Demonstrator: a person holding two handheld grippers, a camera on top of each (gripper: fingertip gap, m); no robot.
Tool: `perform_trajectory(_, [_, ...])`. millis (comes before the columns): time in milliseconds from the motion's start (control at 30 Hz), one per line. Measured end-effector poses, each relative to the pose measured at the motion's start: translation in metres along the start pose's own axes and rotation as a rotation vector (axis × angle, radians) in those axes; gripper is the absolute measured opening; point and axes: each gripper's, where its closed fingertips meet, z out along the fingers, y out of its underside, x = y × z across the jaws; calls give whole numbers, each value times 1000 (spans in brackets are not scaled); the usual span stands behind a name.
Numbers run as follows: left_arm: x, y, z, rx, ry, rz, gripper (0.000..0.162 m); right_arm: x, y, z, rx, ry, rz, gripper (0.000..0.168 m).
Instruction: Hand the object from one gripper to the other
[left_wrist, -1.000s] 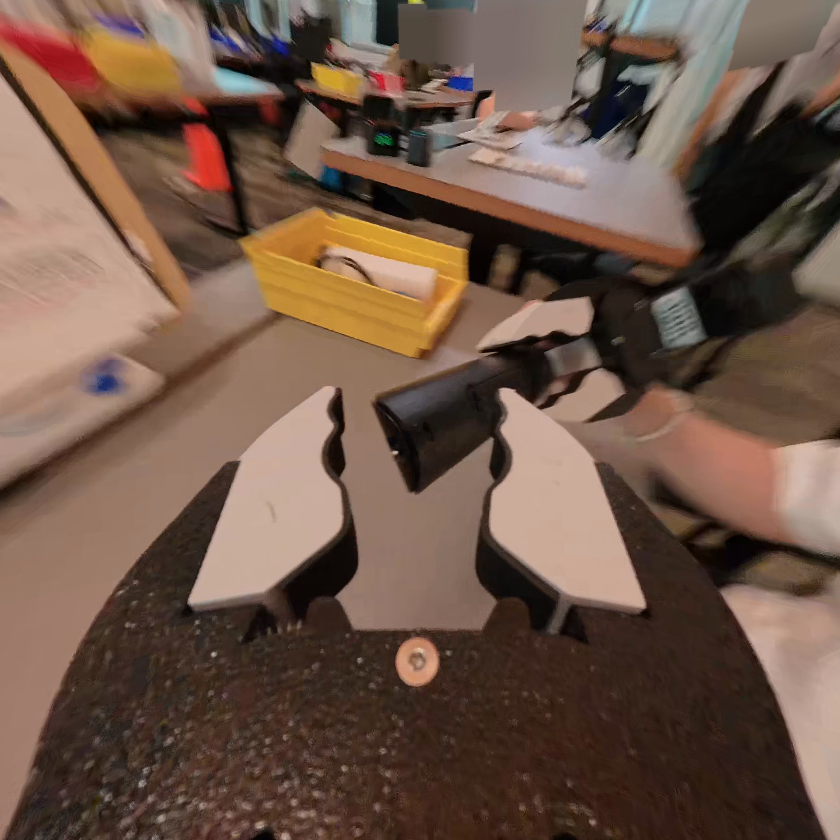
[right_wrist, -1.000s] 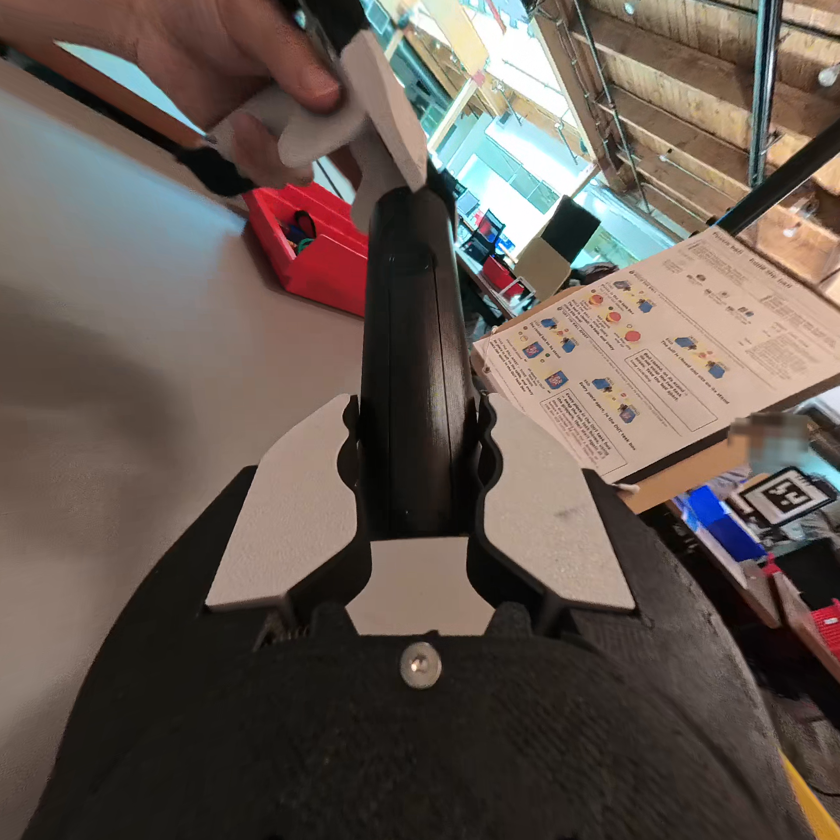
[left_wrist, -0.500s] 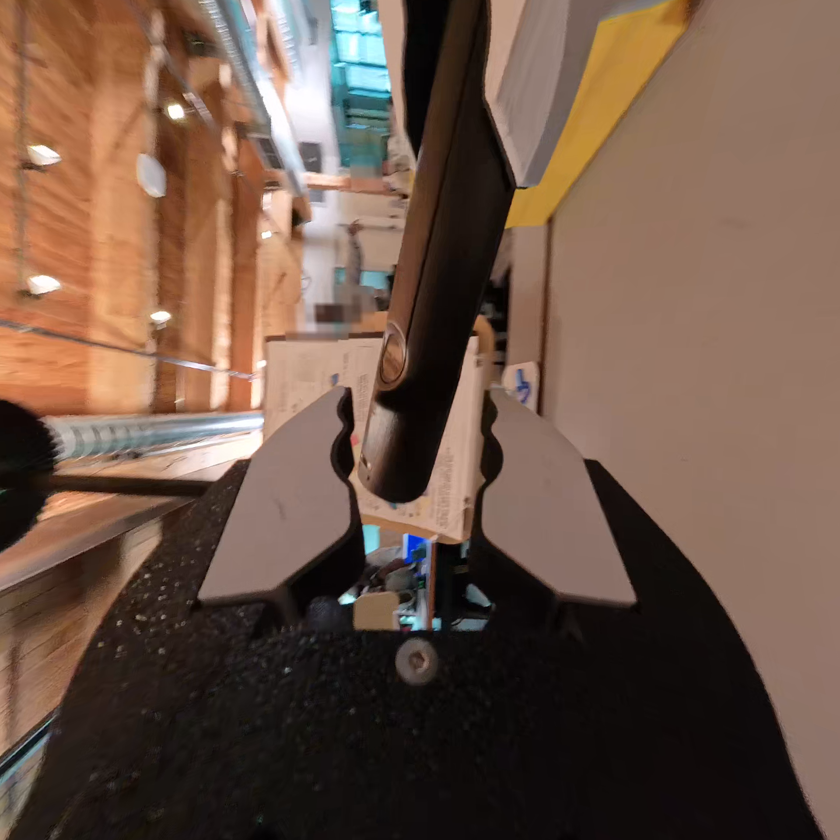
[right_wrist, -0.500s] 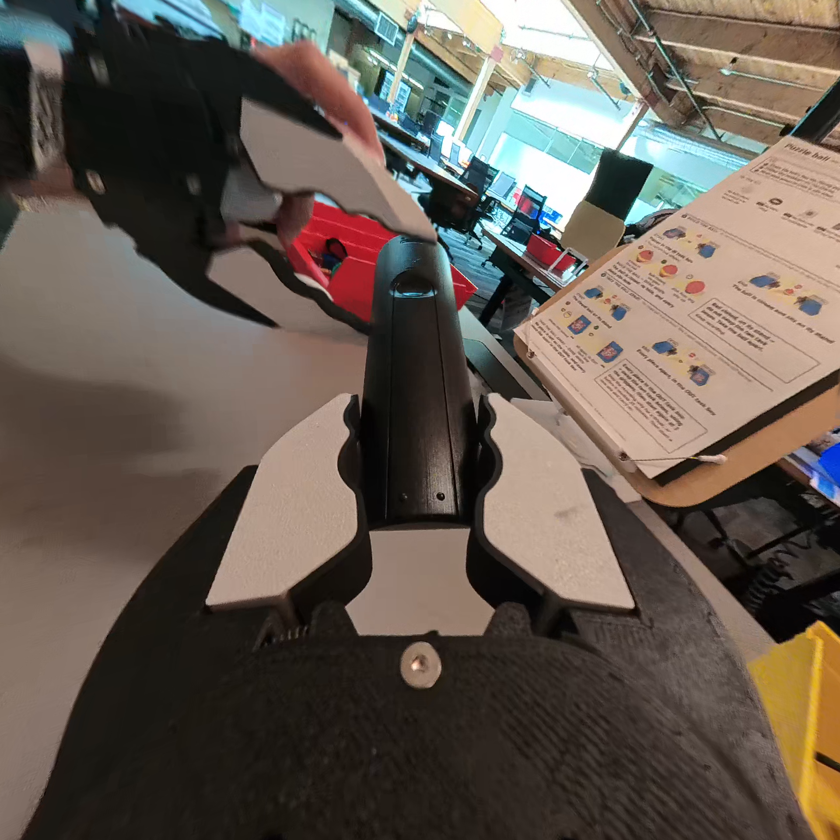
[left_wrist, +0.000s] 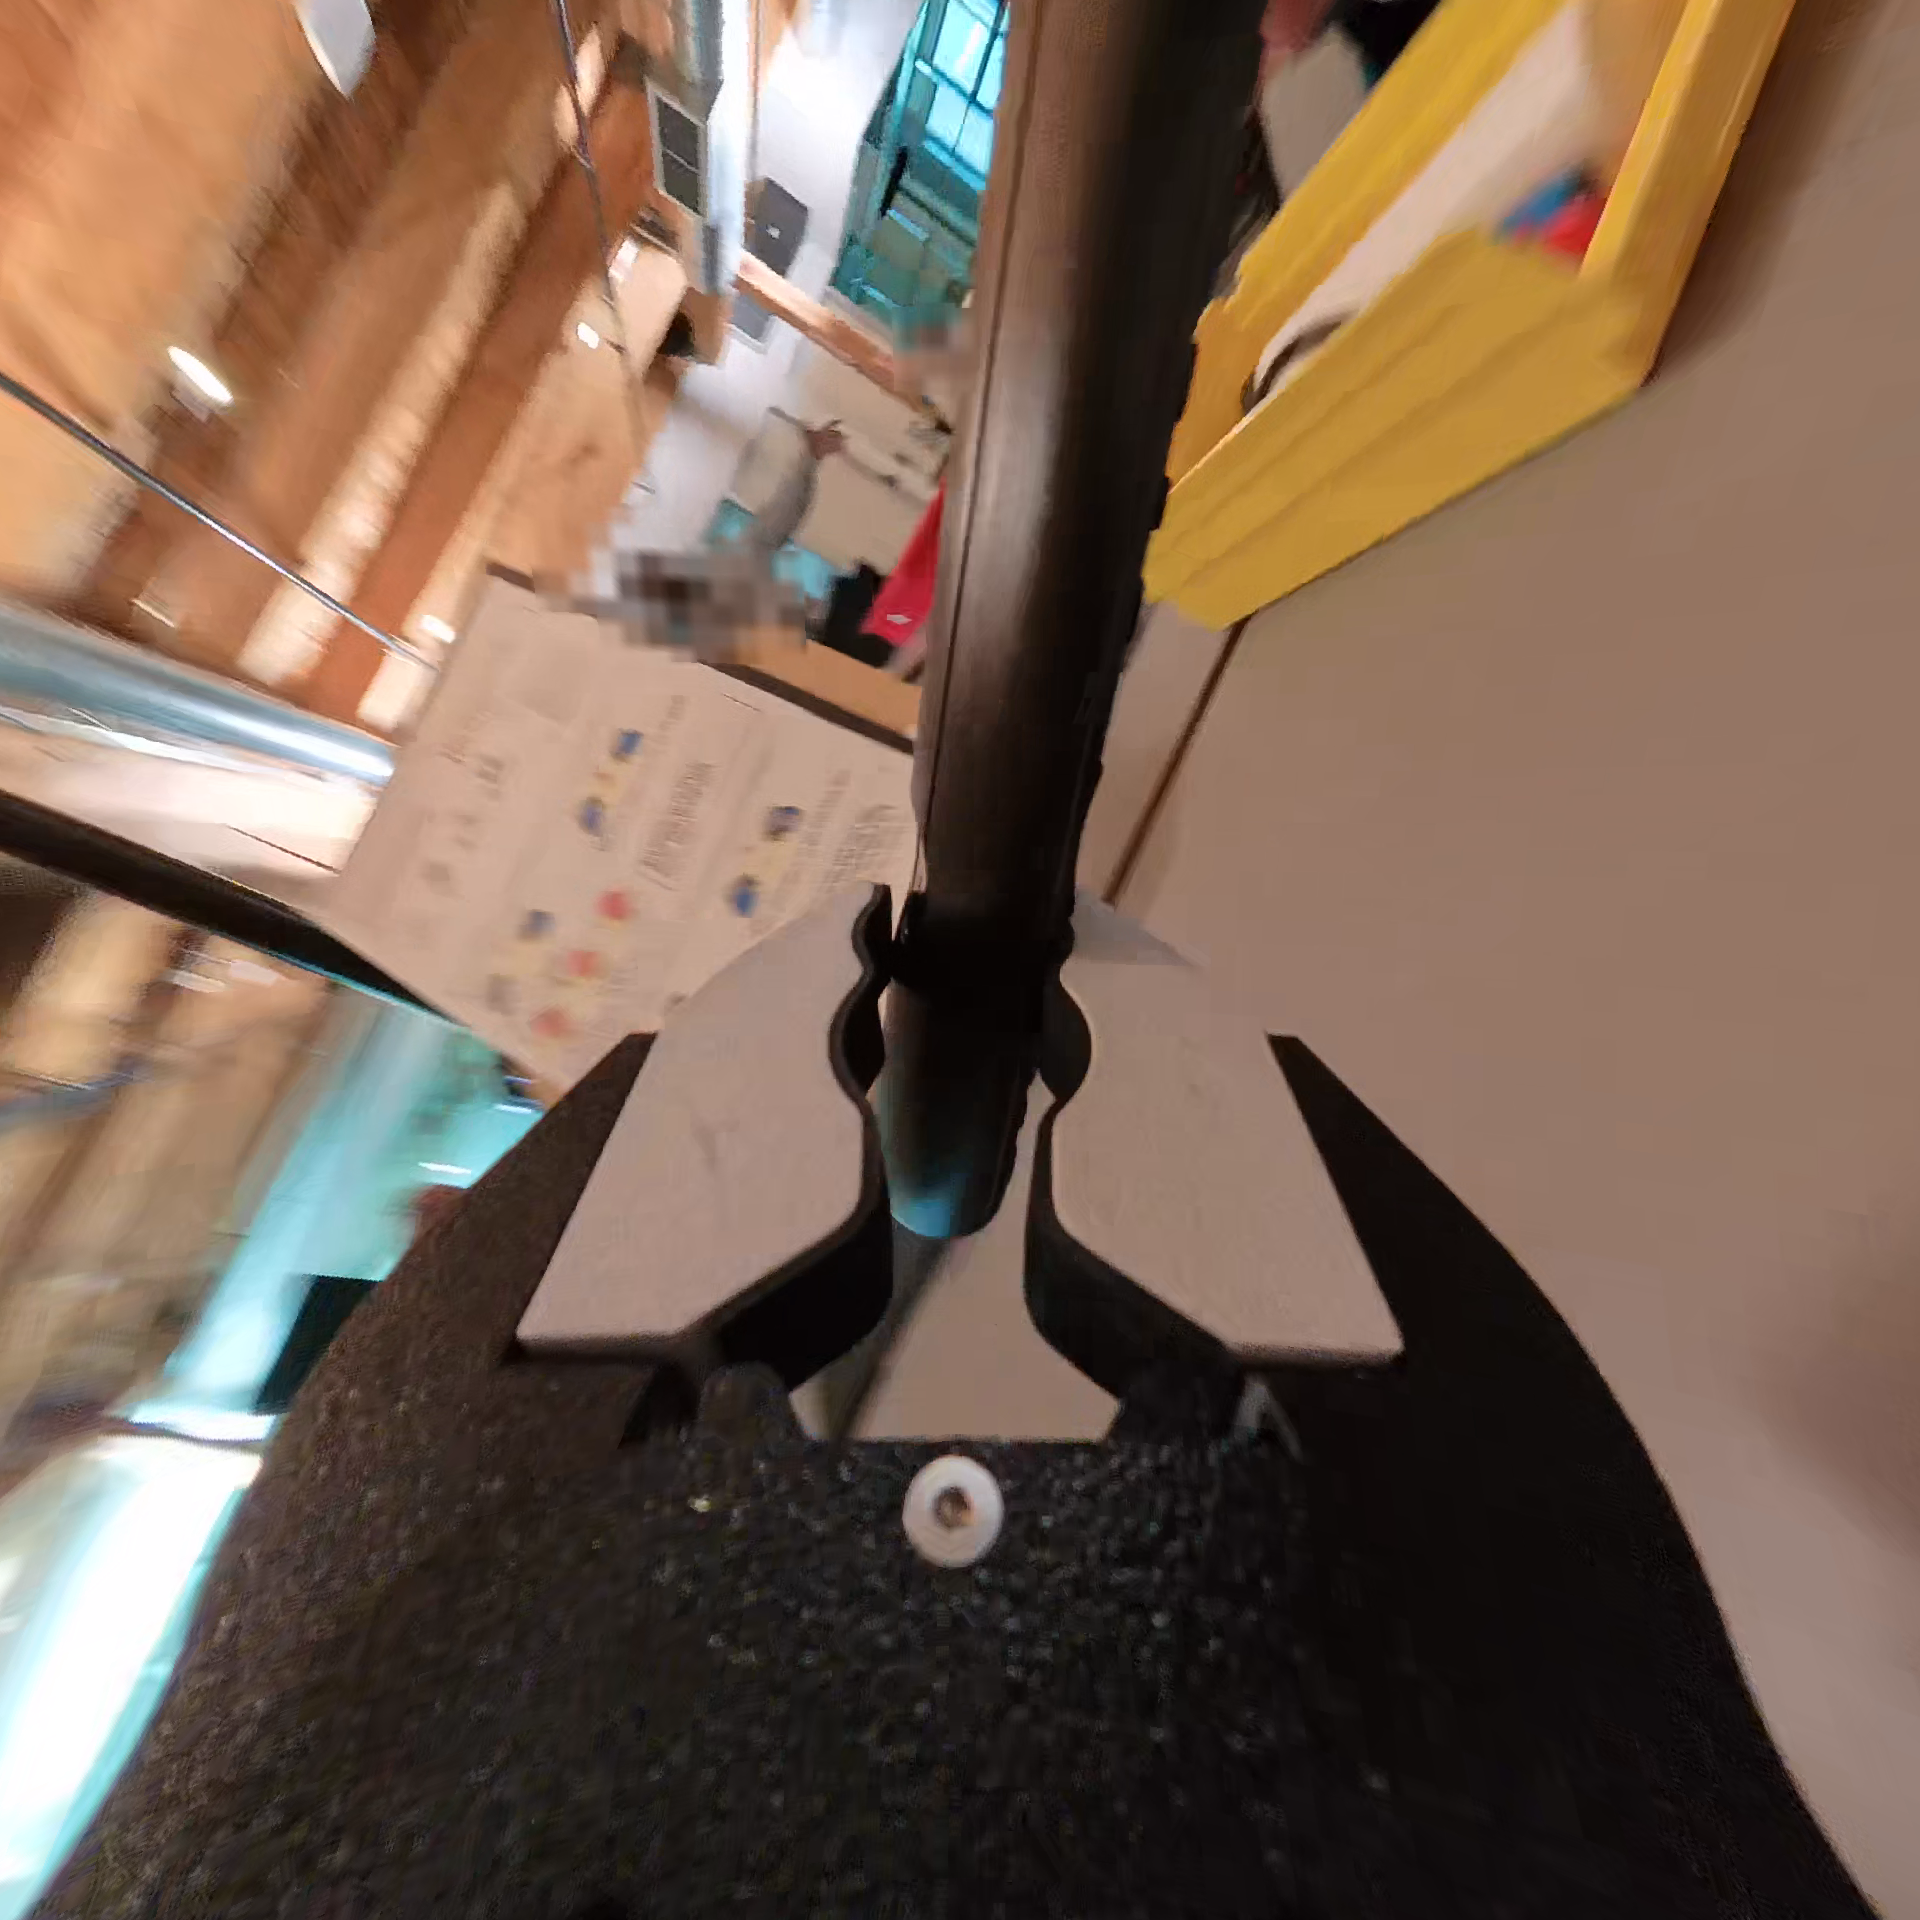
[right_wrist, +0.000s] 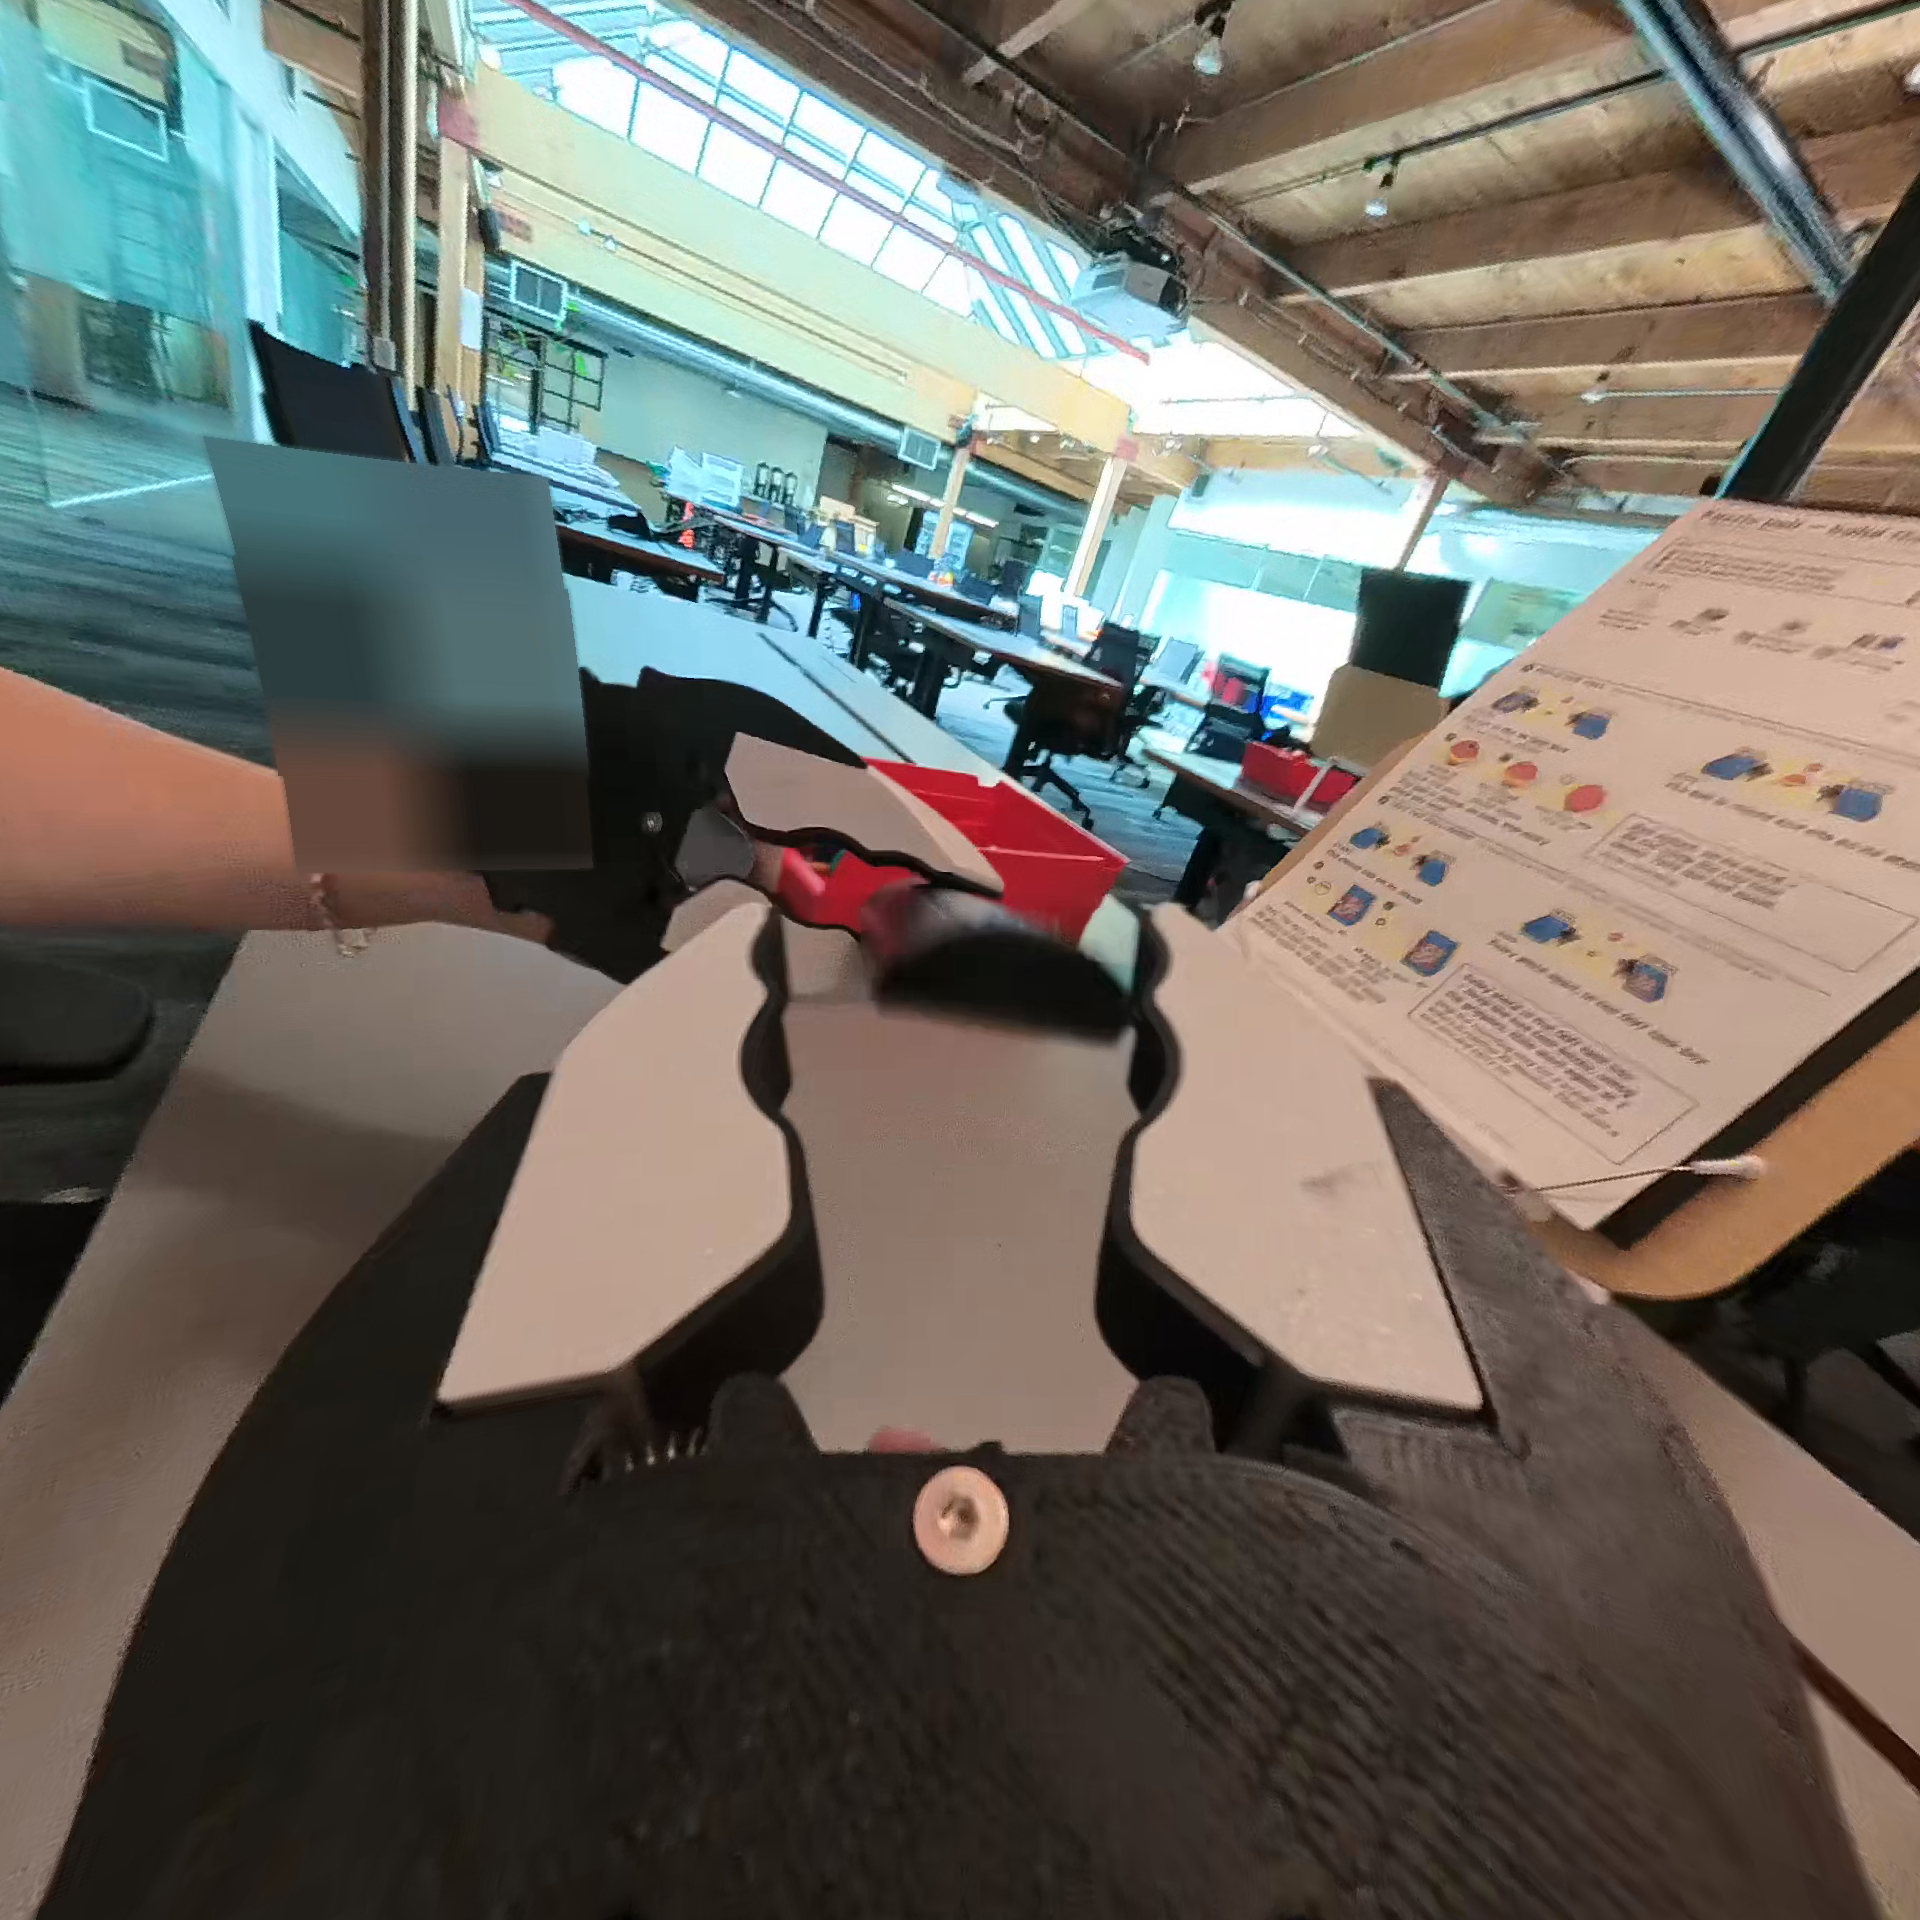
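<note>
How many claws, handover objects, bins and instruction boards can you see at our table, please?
Claws: 2 (left claw shut on the cylinder, right claw open)
Black cylinder: 1
Bins: 2 (yellow bin, red bin)
Instruction board: 1
Total: 6

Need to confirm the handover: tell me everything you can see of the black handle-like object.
The black object is a long, smooth, glossy bar with a rounded end and a lengthwise seam, probably plastic. The left gripper is shut on its rounded end. In the right wrist view its other end sits blurred by the open right gripper.
</note>
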Motion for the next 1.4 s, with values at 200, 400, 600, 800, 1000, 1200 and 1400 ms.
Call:
perform_trajectory(200, [28, -45, -12, 269, 513, -692, 25, 18, -21, -12, 159, 70, 114, 59])
perform_trajectory(400, [48, -75, -24, 402, 768, -883, 25, -11, -9, 16, 87, -34, 153, 49])
perform_trajectory(600, [53, -73, -32, 452, 860, -1007, 27, -22, 0, 20, -8, -117, 149, 24])
perform_trajectory(800, [19, -64, -39, 379, 797, -811, 43, -9, 32, 11, -295, -21, -35, 23])
perform_trajectory(1000, [14, -72, -44, 130, 874, -452, 37, -17, 58, 20, -464, -23, -194, 22])
perform_trajectory(1200, [20, -68, -45, 43, 954, -395, 22, -23, 70, 25, -487, -52, -190, 23])
perform_trajectory(1400, [-20, -74, -35, 209, 831, -721, 22, 11, 35, 19, -138, 83, 120, 55])
